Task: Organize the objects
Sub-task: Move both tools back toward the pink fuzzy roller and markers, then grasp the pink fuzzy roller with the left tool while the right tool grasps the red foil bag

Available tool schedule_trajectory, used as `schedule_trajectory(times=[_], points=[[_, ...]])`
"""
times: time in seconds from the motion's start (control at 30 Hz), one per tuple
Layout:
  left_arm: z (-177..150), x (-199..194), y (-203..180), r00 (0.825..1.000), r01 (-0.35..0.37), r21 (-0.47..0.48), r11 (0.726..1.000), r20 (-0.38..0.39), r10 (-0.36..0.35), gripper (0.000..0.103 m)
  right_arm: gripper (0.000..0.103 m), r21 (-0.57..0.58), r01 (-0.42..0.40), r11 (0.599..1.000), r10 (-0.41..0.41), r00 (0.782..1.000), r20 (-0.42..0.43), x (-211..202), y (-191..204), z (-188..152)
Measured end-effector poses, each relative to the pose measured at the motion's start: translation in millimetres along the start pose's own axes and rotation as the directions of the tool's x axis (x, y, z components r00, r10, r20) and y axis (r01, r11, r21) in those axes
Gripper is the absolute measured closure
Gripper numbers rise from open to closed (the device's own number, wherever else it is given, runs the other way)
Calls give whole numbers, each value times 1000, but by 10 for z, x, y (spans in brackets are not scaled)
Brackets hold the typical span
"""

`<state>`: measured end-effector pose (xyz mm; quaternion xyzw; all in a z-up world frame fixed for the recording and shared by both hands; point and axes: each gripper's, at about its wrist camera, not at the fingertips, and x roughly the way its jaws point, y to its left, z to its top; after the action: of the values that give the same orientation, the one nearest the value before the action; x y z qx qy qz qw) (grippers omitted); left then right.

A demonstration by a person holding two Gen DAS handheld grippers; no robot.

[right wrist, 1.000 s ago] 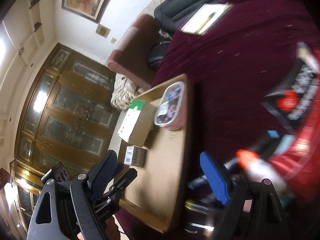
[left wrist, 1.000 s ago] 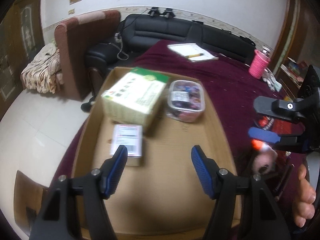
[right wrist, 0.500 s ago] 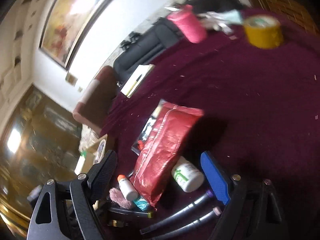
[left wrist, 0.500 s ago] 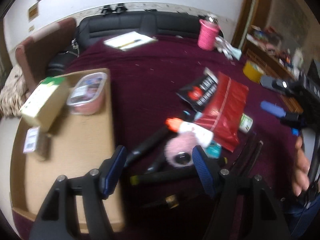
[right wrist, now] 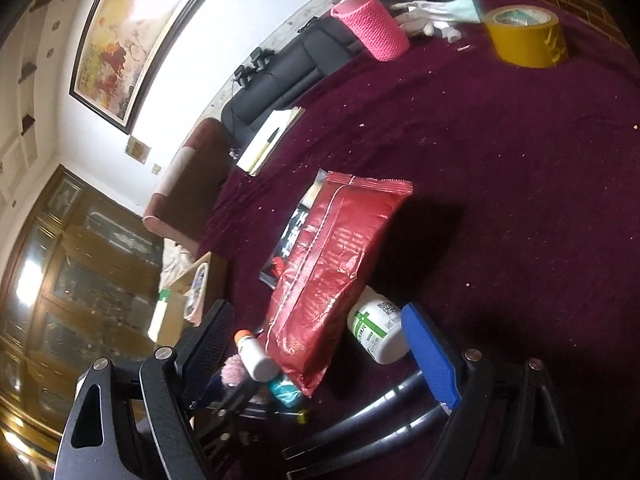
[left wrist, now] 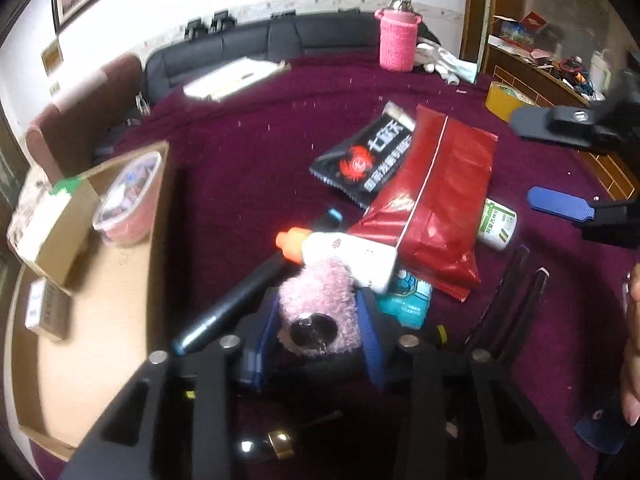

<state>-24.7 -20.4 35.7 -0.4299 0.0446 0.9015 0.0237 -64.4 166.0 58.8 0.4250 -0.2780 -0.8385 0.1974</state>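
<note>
Pink fuzzy roll [left wrist: 316,304] sits in the clutter on the maroon surface [left wrist: 248,152], and it's right between the blue pads of your left tool [left wrist: 318,320]. Jaws are closing on it now; pads look snug vs both fuzzy sides, so it reads as pinched. The roll's dark open end faces the cam.

Touching the roll on its far side: white bottle w/ orange cap [left wrist: 340,252], lying flat, cap pointing left. A black marker [left wrist: 232,304] runs diagonally just left of the roll. Teal packet [left wrist: 408,300] peeks out beside the right pad, partly under the bottle. Red foil bag [left wrist: 436,208] overlaps the bottle's base and covers part of a black snack pouch [left wrist: 368,160] behind it. White jar w/ green label [left wrist: 498,224] pokes out from under the bag's right edge.

Your right tool [right wrist: 320,354] is spread wide, nothing between the pads; it hangs over the red bag and jar end of the pile. In the left cam you see it at the right edge, fingers apart.

Cardboard tray [left wrist: 120,280] lies left of the pile w/ a carton [left wrist: 52,224], a clear tub [left wrist: 128,200] and a small flat box [left wrist: 44,308] inside. Far back: pink knit holder [left wrist: 398,40], yellow tape roll [left wrist: 506,98], notepad [left wrist: 236,78].
</note>
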Motion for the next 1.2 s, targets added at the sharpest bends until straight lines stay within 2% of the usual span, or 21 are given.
schedule_trajectory(times=[0.07, 0.17, 0.23, 0.27, 0.3, 0.37, 0.43, 0.5, 0.57, 0.67, 0.7, 0.77, 0.83, 0.9, 1.0, 1.07, 1.2], points=[[-15, 1, 28, 1000, 12, -15, 1000, 26, -12, 71, 12, -20, 11, 1000, -10, 1000, 11, -1, 49, -16], [-31, -5, 134, 996, 74, -76, 994, 63, -70, 73, 12, -45, 19, 999, -16, 998, 62, -69, 151, -28], [-44, 9, 200, 991, 112, -104, 988, 84, -103, 73, 12, -79, 17, 997, -12, 998, 59, -49, 257, -13], [-50, 21, 225, 989, 127, -116, 985, 93, -117, 73, 12, -84, 27, 996, -24, 999, 45, -4, 279, -3], [-61, 30, 245, 987, 140, -128, 982, 101, -128, 73, 12, -80, 81, 994, -79, 997, 24, 75, 301, 14], [-63, 23, 243, 985, 144, -133, 981, 111, -129, 73, 12, -63, 125, 990, -124, 992, 18, 158, 301, 30], [-69, -19, 242, 985, 129, -133, 983, 136, -110, 73, 12, -86, 206, 975, -208, 978, -21, 330, 355, 50], [-86, -56, 228, 984, 111, -125, 986, 154, -91, 73, 13, -112, 239, 965, -244, 969, -29, 473, 421, 48], [-93, -60, 238, 984, 95, -124, 988, 161, -75, 73, 13, -157, 298, 942, -307, 951, -37, 617, 501, 34], [-87, -40, 261, 984, 109, -136, 985, 154, -88, 73, 11, -248, 384, 890, -398, 918, -7, 812, 615, -36], [-81, -35, 259, 984, 111, -135, 985, 152, -90, 73, 14, -274, 394, 877, -405, 914, 21, 826, 634, -67], [-92, -44, 258, 984, 111, -132, 985, 154, -90, 73, 29, -310, 404, 861, -408, 911, 55, 780, 608, -97], [-96, -52, 253, 984, 111, -130, 985, 156, -90, 73, 45, -299, 370, 880, -375, 926, 41, 690, 546, -72], [-98, -40, 256, 984, 113, -131, 985, 151, -93, 72, 53, -266, 318, 910, -323, 946, 27, 573, 444, -30], [-100, -25, 264, 985, 115, -136, 984, 144, -95, 72, 55, -225, 285, 932, -287, 958, 27, 407, 307, -10], [-103, -30, 279, 984, 119, -141, 983, 147, -98, 72, 56, -188, 237, 953, -233, 971, 44, 270, 201, -8], [-107, -39, 289, 983, 126, -150, 981, 151, -103, 72, 56, -174, 175, 969, -160, 982, 98, 91, 239, -3]])
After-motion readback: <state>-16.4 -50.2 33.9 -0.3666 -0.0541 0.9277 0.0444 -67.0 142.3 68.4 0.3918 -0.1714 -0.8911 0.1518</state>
